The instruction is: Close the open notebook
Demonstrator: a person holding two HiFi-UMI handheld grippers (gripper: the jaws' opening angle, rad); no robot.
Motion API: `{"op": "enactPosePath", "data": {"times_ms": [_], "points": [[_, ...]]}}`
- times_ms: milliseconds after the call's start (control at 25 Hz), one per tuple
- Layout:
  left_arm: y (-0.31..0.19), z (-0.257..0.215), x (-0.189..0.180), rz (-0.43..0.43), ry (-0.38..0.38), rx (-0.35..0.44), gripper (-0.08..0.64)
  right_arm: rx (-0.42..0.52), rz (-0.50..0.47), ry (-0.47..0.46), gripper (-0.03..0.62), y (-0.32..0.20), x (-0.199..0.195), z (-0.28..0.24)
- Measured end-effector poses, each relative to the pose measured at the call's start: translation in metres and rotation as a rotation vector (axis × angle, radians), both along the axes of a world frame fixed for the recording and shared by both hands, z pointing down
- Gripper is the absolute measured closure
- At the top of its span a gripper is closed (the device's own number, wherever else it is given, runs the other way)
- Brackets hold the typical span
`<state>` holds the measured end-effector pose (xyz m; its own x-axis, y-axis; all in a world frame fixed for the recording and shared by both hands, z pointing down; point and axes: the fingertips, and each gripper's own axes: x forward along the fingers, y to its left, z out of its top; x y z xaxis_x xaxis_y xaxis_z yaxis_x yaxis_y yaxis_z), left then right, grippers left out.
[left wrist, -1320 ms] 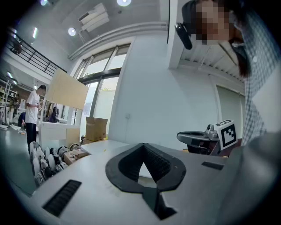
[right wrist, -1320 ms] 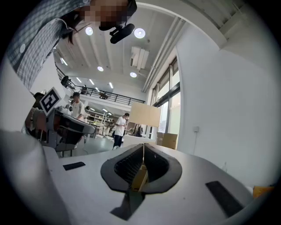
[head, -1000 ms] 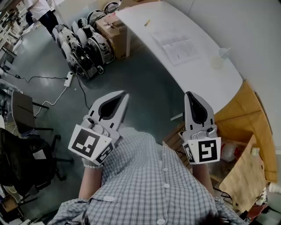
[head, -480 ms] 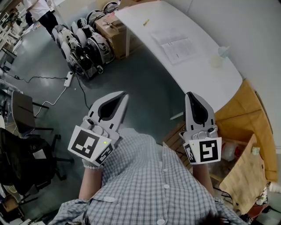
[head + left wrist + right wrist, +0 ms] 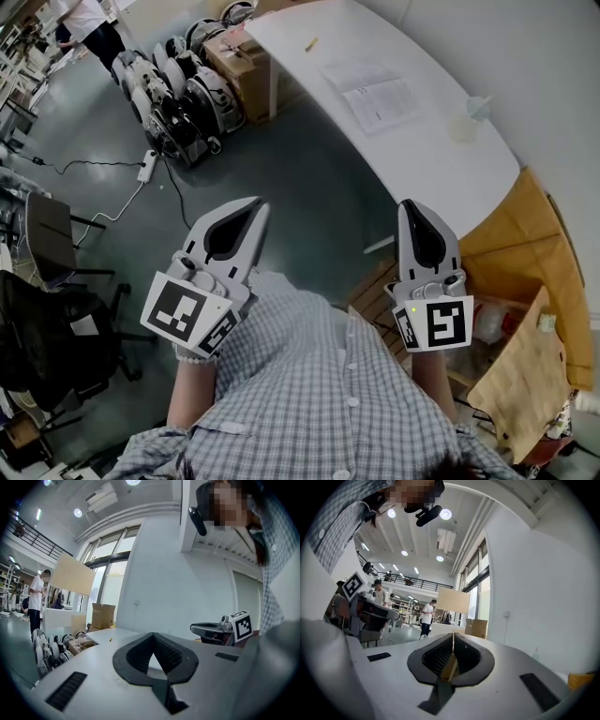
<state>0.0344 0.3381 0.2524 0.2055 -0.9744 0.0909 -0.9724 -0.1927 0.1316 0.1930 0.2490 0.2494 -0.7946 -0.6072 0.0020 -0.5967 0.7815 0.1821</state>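
Grey floor (image 5: 309, 187) is filling most of the head view, with a white table (image 5: 441, 178) running along the wall toward 1 o'clock. On it the notebook (image 5: 375, 94) is lying open, pages up, well apart from both grippers, so as far as I can judge the task is not yet under way: nothing has been reached or touched, and the whole job of walking up, catching a cover and folding it over is left to do. A pencil (image 5: 312, 45) is lying on the table at 12 o'clock of the notebook, and a pale cup (image 5: 462, 131) is standing at its 4 o'clock. The left gripper (image 5: 251, 208) and the right gripper (image 5: 410, 206) are being held level in front of the person's checked shirt (image 5: 328, 394), both pointing toward 12 o'clock. Each gripper view is showing its jaws pressed together with nothing between them. The head view alone is giving the notebook and its place; neither gripper view is showing it. The left gripper view is adding a person (image 5: 36, 597) standing at 9 o'clock, a cardboard box (image 5: 103, 616) and the right gripper off at 3 o'clock. The right gripper view is showing ceiling lights (image 5: 445, 513) and a railed upper level (image 5: 403, 579), which the downward-looking head view is missing.
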Motion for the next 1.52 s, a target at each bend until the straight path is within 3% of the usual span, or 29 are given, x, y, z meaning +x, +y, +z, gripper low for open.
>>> {"op": "enactPosePath", "data": {"times_ms": [520,1520], "points": [[-0.013,0.006,-0.007,0.021,0.01,-0.016,0.552,-0.029,0.023,0.006,0.569,-0.012,-0.005,0.012],[-0.105,0.01,-0.044,0.113,0.031,-0.025,0.552,-0.036,0.088,0.051,0.569,-0.085,-0.042,0.014]]}}
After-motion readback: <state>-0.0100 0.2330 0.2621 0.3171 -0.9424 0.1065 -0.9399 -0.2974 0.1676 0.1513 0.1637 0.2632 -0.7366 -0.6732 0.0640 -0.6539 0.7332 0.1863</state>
